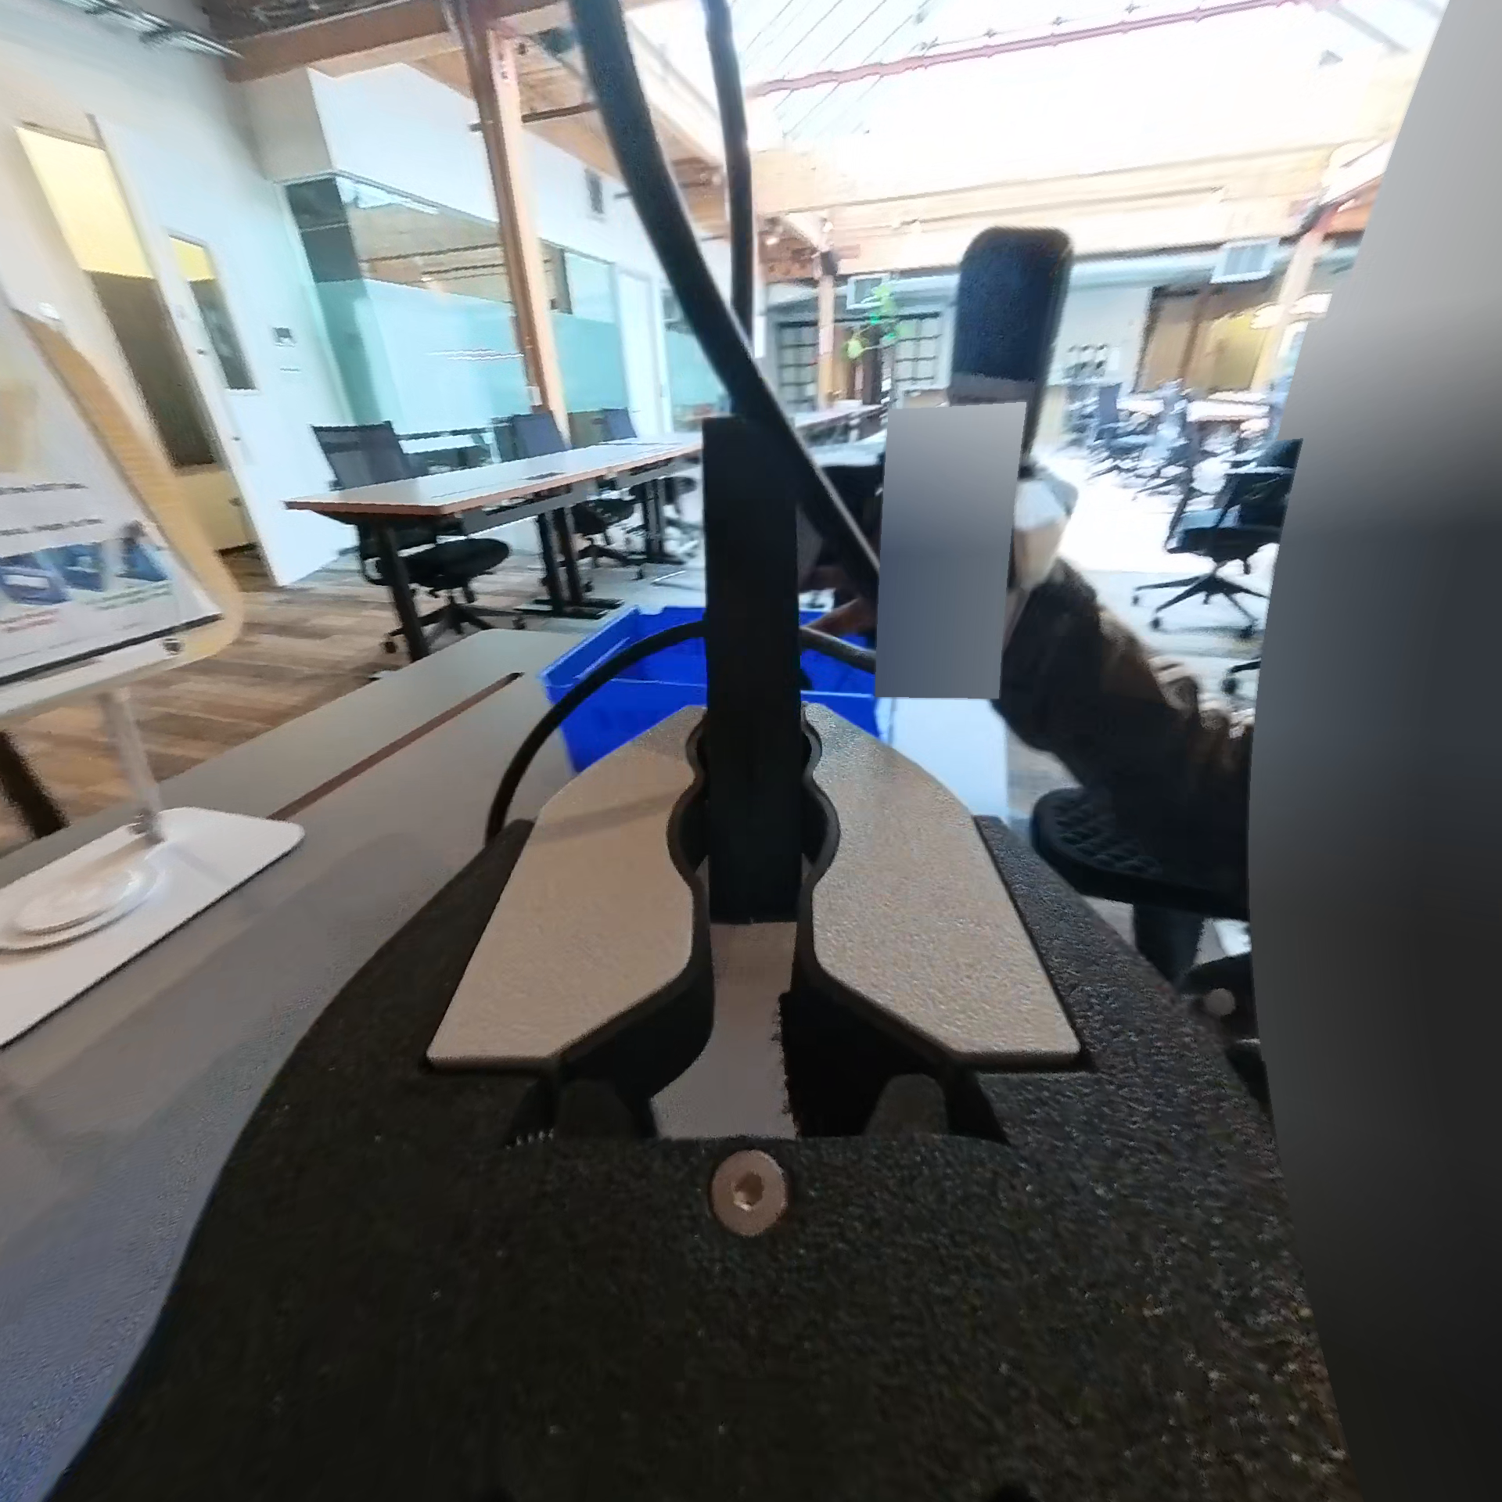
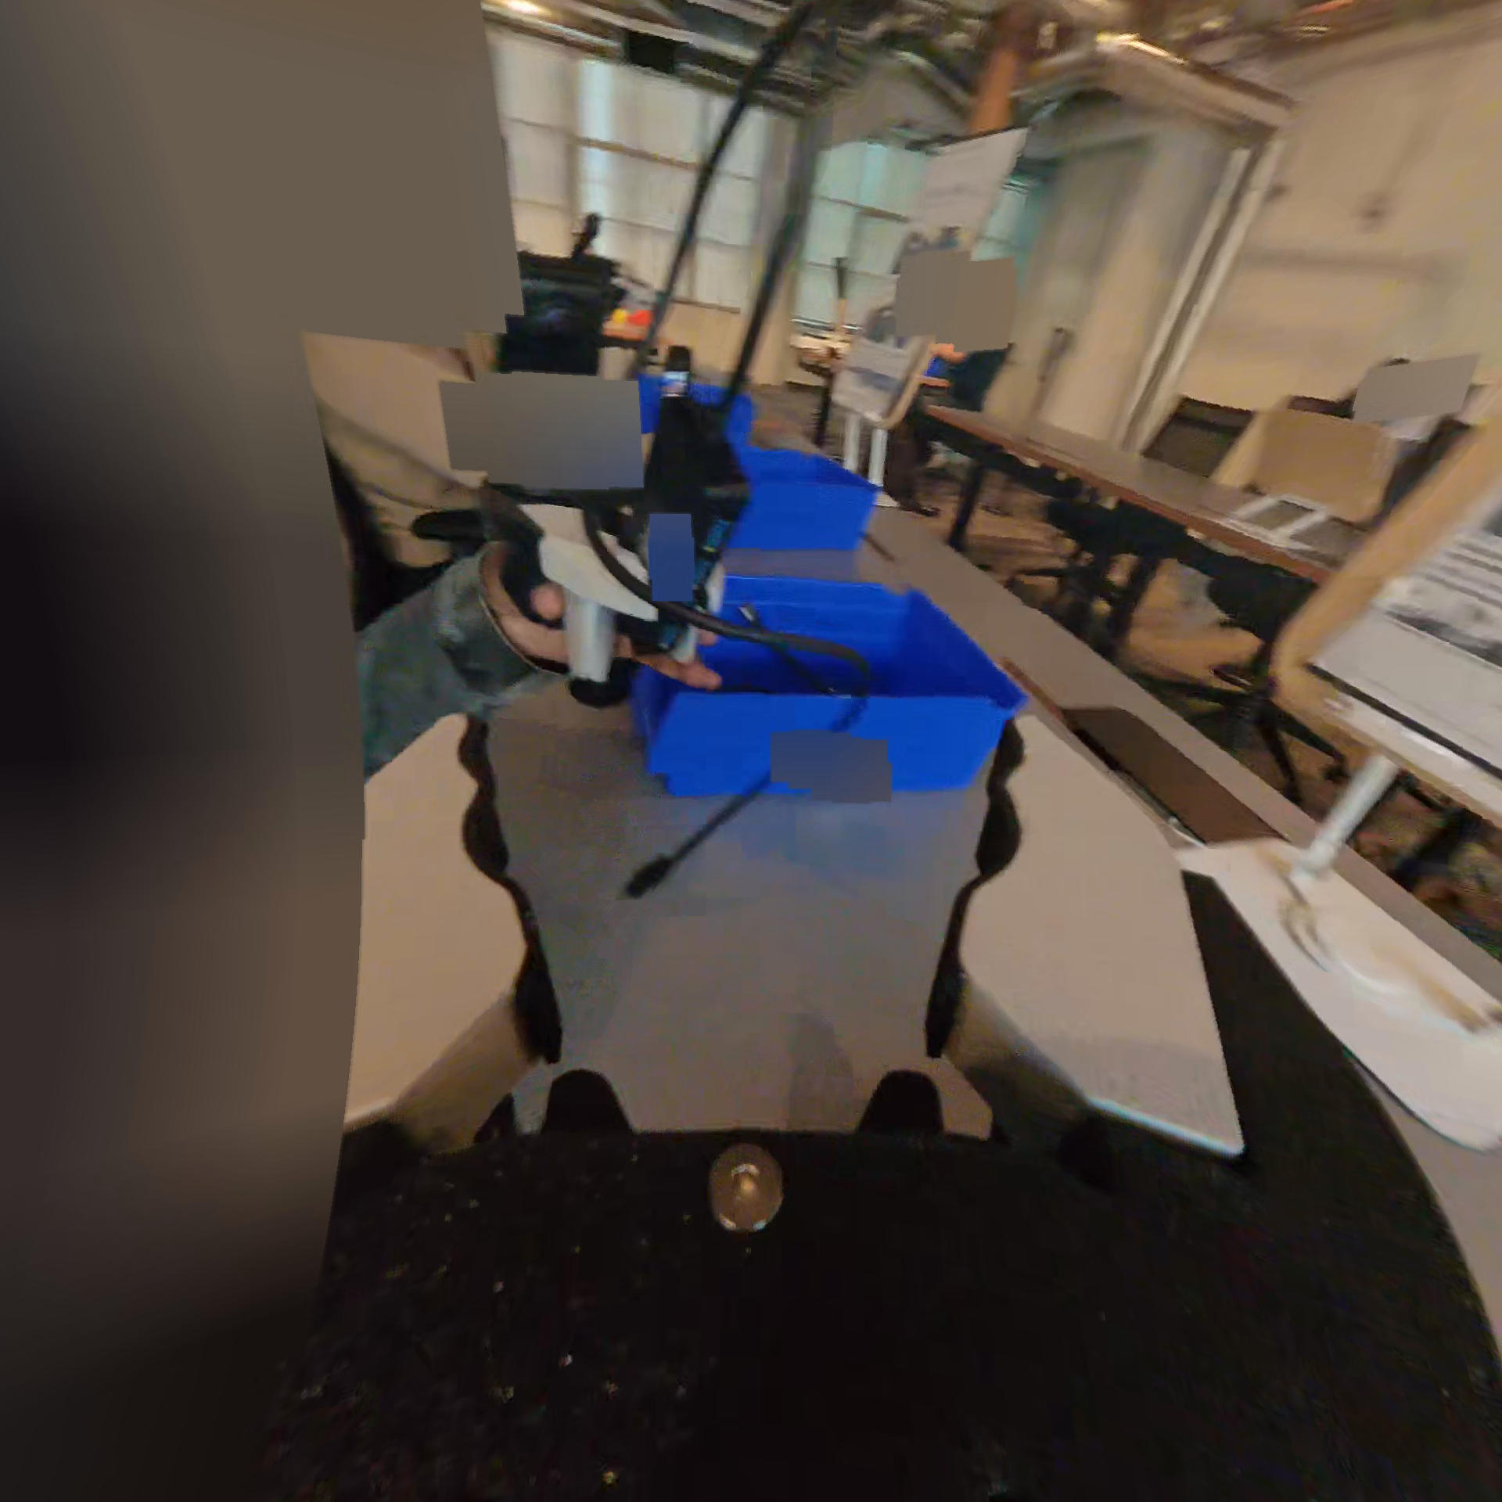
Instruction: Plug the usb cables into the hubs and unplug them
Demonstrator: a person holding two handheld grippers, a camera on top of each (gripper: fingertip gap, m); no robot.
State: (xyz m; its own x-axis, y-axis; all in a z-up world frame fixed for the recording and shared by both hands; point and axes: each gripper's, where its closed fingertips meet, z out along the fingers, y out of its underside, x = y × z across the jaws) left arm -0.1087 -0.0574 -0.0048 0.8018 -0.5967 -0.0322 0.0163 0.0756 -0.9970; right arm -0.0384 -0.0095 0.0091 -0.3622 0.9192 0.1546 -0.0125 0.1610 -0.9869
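Left wrist view, room: grey table (image 1: pixel 244 935) sitting in an open office, blue bin (image 1: pixel 618 691) lying ahead.
Left gripper (image 1: pixel 752 780): pointing level, clamping an upright black hub (image 1: pixel 748 650).
Right wrist view, surface: grey table, blue bin (image 2: pixel 821 731) with a usb cable (image 2: pixel 699 845) trailing out.
Right gripper (image 2: pixel 740 821): hovering, jaws spreading wide, gripping nothing.

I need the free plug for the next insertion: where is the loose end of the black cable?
In the right wrist view, the cable's plug end lies on the grey table, just in front of the near blue bin, ahead of the open right tongs.
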